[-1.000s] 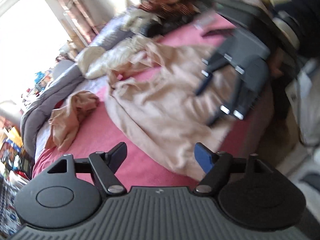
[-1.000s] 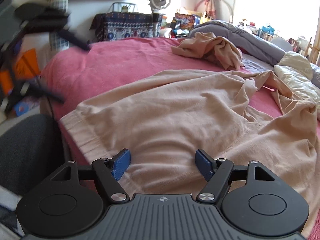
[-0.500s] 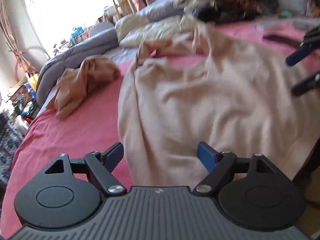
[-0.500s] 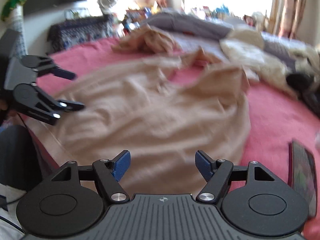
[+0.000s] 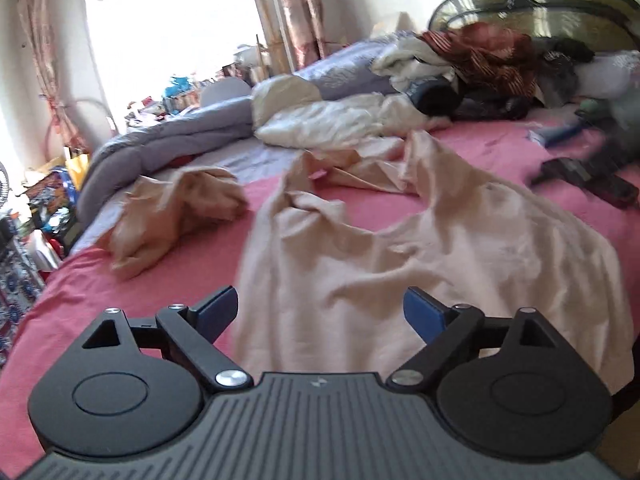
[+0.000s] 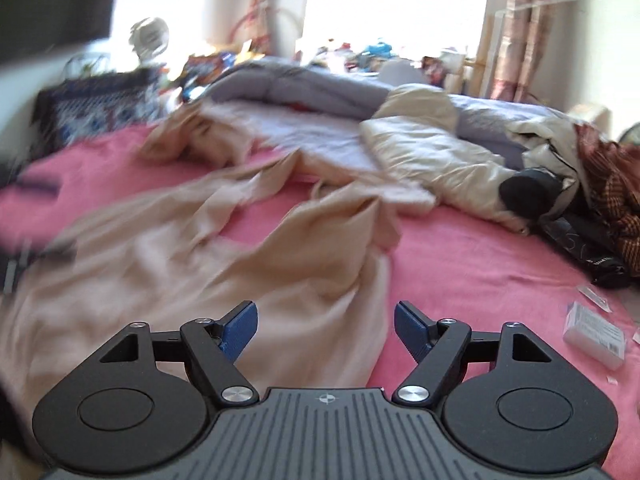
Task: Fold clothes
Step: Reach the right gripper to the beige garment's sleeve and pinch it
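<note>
2 beige garments [image 5: 420,256] [image 5: 176,208], 1 small box [image 6: 594,334], 1 fan [image 6: 150,36].

On the bed [image 5: 500,148], whose pink cover looks like matt, faintly napped cloth, lies a soft, wrinkled beige garment [image 5: 400,256], beyond it a cream quilt [image 5: 332,124] with a slight sheen, and nearby a small glossy box [image 6: 595,334].

Left tool [image 5: 320,310] black, blue pads, silver screws, ribbed grey housing; right tool [image 6: 325,326] alike
</note>
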Tool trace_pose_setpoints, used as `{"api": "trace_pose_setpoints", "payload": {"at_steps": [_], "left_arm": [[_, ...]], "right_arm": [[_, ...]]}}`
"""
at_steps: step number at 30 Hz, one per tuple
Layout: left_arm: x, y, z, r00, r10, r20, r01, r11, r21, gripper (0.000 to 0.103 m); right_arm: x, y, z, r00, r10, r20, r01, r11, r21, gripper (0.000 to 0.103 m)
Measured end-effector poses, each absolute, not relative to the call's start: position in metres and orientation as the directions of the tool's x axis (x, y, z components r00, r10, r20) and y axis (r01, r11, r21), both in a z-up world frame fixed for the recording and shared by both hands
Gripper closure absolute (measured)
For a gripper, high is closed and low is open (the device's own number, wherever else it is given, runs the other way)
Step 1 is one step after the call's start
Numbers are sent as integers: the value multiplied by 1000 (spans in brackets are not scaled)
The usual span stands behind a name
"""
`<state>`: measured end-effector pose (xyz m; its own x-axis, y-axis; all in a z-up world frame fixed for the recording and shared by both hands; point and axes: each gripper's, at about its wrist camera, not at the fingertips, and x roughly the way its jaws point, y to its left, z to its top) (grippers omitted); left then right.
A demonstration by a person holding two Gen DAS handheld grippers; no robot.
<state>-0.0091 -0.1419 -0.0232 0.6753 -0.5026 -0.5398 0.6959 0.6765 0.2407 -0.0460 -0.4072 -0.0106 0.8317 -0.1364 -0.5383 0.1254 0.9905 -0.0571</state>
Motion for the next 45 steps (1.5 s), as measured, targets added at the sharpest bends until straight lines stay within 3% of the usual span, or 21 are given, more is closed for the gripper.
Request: {"api": "trace_pose_setpoints", "payload": {"at_steps": [2,5,7,11,12,13,14,16,21,27,29,32,34,36,39,45], "left_arm": [[-8,-153,-48,654,-478,-586,705,667,243,11],[-7,-130,-73,659,-544,-519,676,731,93,7],[-3,-114,-80,643,-597,-479,676,737,-11,6],[-11,-112,-86,670,-607,-428,677,736,16,5],[-11,-110,-86,669,-613,-420,679,734,8,5],[-10,-109,-86,666,-619,-416,681,732,3,5],[-10,-109,-86,665,-622,-413,684,730,0,5],[-10,-107,-87,662,-633,-400,689,725,-8,6],[-11,-103,-89,657,-658,-368,699,714,-31,6],[-11,-103,-89,659,-661,-359,699,714,-31,6],[-11,-103,-89,660,-661,-357,699,715,-31,6],[-11,-104,-89,663,-659,-356,697,716,-27,6],[-11,-105,-89,665,-657,-356,696,718,-24,6],[-11,-105,-90,665,-657,-356,696,718,-24,6],[-10,-104,-90,665,-658,-354,697,717,-24,6],[-10,-104,-89,663,-661,-350,699,715,-25,6]], "right_arm": [[-4,-432,-6,828,-171,-534,214,977,21,26],[60,-453,-3,816,-195,-545,277,958,72,26],[107,-457,-7,794,-193,-576,272,961,54,21],[195,-447,-35,677,-193,-710,238,971,-37,21],[212,-443,-47,624,-212,-752,239,968,-74,38],[224,-434,-61,563,-239,-791,250,962,-112,69],[228,-428,-68,546,-247,-801,260,958,-118,73],[224,-421,-67,567,-245,-786,251,961,-118,90],[186,-444,-30,633,-353,-689,340,926,-162,94],[114,-508,44,610,-696,-379,643,714,-278,94],[100,-531,54,560,-745,-363,696,660,-282,93],[100,-560,39,429,-761,-486,707,618,-344,86],[101,-577,22,333,-750,-572,701,602,-381,67],[98,-575,7,315,-731,-605,694,613,-378,63],[100,-554,1,409,-693,-594,661,673,-332,42],[147,-506,11,621,-476,-622,466,863,-196,32]]}}
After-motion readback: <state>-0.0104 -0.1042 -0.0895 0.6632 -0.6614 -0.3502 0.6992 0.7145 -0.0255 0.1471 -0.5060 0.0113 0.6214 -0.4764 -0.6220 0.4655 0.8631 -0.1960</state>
